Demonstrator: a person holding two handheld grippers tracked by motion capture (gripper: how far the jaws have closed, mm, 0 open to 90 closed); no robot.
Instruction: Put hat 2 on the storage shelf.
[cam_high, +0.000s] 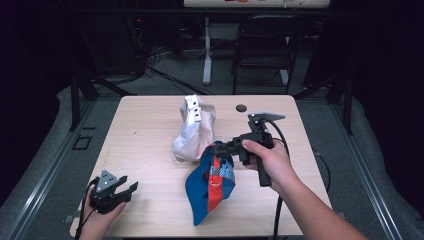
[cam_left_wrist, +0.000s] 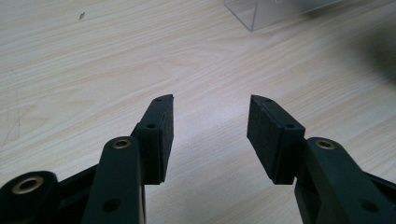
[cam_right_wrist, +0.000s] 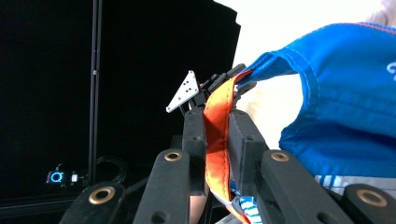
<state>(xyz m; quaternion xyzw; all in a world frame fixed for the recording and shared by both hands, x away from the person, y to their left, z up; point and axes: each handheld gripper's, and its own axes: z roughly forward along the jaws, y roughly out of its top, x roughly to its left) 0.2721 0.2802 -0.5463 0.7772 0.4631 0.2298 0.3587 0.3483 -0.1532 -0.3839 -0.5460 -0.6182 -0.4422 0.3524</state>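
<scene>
Black left claw (cam_high: 125, 191), brass screws, grey triangular plate, black cable

right gripper (cam_high: 218, 148) clamps blue-orange cap (cam_high: 212, 182) | left gripper (cam_high: 125, 189) spread, on table (cam_high: 145, 150)

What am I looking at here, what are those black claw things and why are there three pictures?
A person sits at a wooden table holding a hand-operated two-jaw gripper in each hand. The high view looks down from above; the other two come from cameras riding on each gripper. The right gripper is shut on the orange strap of a blue and orange cap, lifting one edge. The left gripper rests open near the table's front left, holding nothing. A beige cap sits mid-table on a clear stand, and a small dark round object lies behind it.
</scene>
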